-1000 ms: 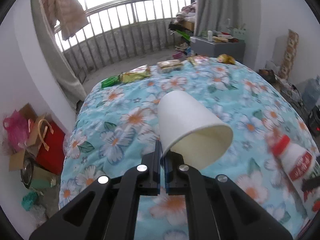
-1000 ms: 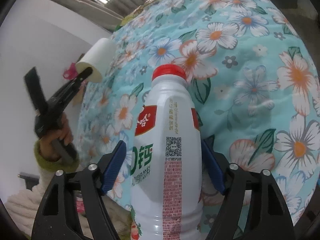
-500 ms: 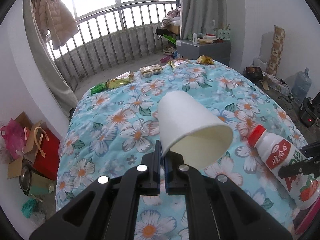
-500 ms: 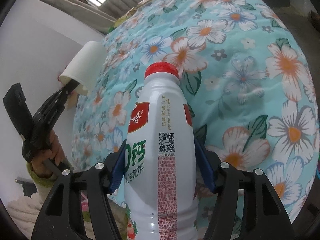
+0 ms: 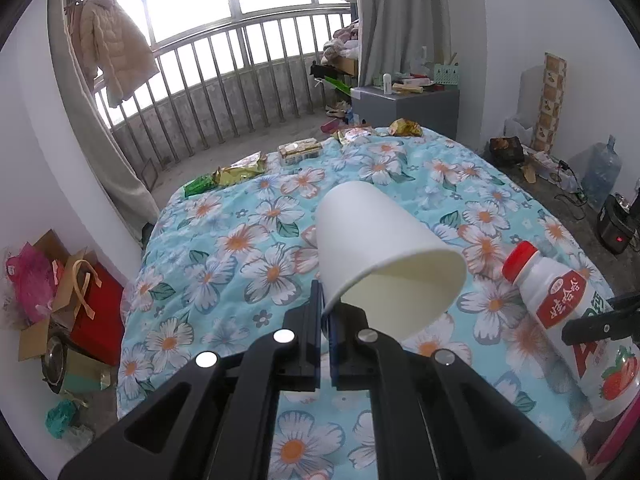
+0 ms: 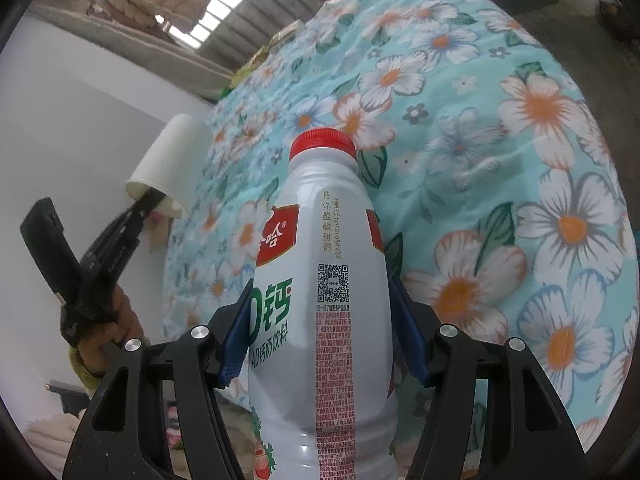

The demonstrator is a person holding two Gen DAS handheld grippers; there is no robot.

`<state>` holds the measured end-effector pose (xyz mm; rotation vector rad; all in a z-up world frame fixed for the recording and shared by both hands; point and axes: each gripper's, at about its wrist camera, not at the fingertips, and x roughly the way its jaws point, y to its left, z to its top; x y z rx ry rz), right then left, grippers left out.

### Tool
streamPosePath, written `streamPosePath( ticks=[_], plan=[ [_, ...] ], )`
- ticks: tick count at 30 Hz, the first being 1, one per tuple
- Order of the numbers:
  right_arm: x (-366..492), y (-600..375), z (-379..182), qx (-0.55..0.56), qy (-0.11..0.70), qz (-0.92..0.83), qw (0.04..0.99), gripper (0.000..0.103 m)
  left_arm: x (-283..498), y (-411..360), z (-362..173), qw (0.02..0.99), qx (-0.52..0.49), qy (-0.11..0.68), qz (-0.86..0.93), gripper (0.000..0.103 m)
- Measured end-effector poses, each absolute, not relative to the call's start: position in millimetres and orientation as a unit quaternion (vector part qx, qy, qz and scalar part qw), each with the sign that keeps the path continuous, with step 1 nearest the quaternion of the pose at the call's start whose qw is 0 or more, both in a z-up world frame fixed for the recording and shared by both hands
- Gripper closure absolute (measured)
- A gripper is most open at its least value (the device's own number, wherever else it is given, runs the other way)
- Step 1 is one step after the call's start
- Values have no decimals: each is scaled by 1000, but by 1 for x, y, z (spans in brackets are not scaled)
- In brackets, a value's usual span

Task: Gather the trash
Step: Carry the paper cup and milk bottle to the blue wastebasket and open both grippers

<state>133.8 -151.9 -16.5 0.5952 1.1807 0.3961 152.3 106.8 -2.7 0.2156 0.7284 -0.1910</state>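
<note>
Hands (image 6: 120,320) raised, angled down over bed (image 6: 520,120)

Bedspread (image 5: 248,248) middle is bare, free to pass. Wrappers (image 5: 240,170) line the far edge. Bags (image 5: 76,292) crowd the floor left.

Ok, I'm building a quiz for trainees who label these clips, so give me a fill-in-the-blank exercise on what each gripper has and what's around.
1. The left gripper pinches the rim of a white paper ____.
2. The bottle between the right gripper pads has a ____ cap.
3. The bedspread is printed with ____.
4. Snack wrappers lie along the bed's ____ edge.

Missing words: cup; red; flowers; far
</note>
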Motion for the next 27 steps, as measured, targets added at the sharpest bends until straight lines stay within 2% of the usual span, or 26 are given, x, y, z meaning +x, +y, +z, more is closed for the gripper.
streamPosePath(
  ticks=[8,14,20,27],
  plan=[
    [102,-185,-10,379,469,201,772,44,144,82,19,925,89,338,-150,100],
    [60,-253,0,453,383,168,787,44,146,7,37,909,109,333,-228,100],
    [-15,-365,-13,537,285,31,793,44,153,-125,38,865,151,340,-337,100],
    [-89,-454,-91,629,240,-150,724,43,155,-297,-23,782,235,399,-417,100]
  ],
)
